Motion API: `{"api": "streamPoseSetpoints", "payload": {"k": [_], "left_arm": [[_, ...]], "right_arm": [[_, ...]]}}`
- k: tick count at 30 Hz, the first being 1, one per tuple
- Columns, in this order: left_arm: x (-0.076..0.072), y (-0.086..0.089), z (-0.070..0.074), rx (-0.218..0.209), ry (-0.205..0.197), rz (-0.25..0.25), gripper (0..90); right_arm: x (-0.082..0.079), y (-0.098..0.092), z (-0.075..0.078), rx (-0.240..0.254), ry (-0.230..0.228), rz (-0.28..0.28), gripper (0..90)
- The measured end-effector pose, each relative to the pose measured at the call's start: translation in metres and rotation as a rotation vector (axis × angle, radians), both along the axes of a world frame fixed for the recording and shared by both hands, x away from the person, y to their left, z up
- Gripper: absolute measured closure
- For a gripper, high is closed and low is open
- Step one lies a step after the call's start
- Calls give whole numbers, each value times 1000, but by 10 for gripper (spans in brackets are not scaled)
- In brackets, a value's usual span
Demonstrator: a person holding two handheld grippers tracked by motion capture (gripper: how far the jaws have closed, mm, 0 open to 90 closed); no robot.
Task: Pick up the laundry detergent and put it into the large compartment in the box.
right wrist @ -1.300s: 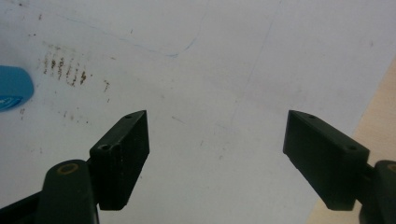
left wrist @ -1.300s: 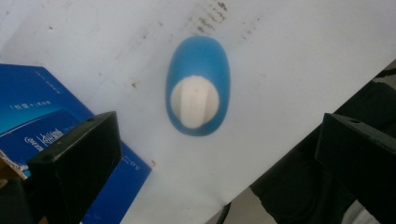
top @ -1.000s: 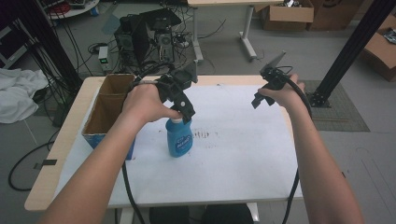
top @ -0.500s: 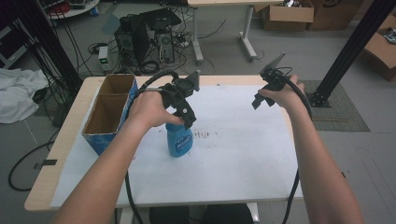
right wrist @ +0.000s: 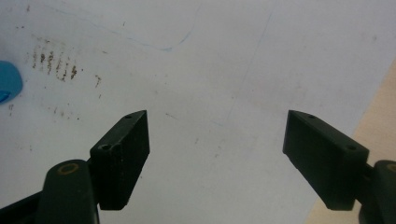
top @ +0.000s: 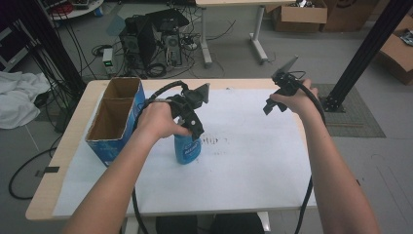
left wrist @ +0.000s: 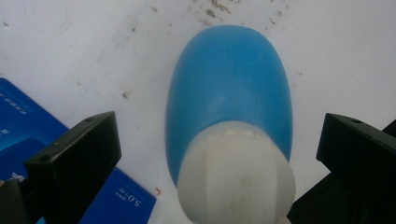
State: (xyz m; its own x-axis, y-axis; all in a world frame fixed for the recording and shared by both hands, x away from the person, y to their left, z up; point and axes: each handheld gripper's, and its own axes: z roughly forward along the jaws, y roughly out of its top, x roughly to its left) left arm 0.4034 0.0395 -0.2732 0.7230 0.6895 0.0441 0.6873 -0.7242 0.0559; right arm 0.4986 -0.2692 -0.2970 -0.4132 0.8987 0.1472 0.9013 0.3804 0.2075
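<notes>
- Now the left gripper (top: 194, 127) is hovering right over the bottle (top: 187, 148), its jaws spread wide with the white cap (left wrist: 236, 179) sitting between them, clear of both.
- Looking along that gripper, the jaws are showing as blocky matte black pads with small screw holes, one on each side of the bottle's neck, neither one touching it.
- The bottle is standing upright on the table (top: 253, 170), just right of the box (top: 116, 122), a little left of the middle.
- Its body is looking smooth, rounded and blue, a glossy plastic, tapering up to a ribbed white cap; a printed label is showing on its side in the high view.
- The right gripper (top: 276, 97) is hanging in the air above the table's far right part, well apart from the bottle, jaws wide and holding nothing.
- Its own camera is looking down between the two black pads onto bare white sheet (right wrist: 219, 70).
- The sheet is covering the table in flat white paper, speckled with brown marks (right wrist: 56, 63) close to the bottle and crossed by faint pen lines.
- The tabletop is peeking out at the edges as pale wood.
- The box is open-topped brown cardboard inside, blue with print outside, split into two compartments.
</notes>
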Motion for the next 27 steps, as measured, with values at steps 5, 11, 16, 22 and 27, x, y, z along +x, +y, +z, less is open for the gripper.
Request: {"api": "streamPoseSetpoints", "payload": {"k": [5,11,16,22,27], "left_arm": [[0,-2,-7,11,3,-12,8],[1,-2,-10,6,4,-12,17],[1,-1,-12,17,6,-17,59],[1,-2,-13,17,6,-19,99],[2,-1,-13,21,7,-21,148]], "right_arm": [[0,-1,-1,1,0,2,230],[0,0,-1,1,0,-3,232],[1,0,-2,4,3,0,233],[1,0,-3,4,5,1,233],[1,-1,-3,5,4,-1,233]]}}
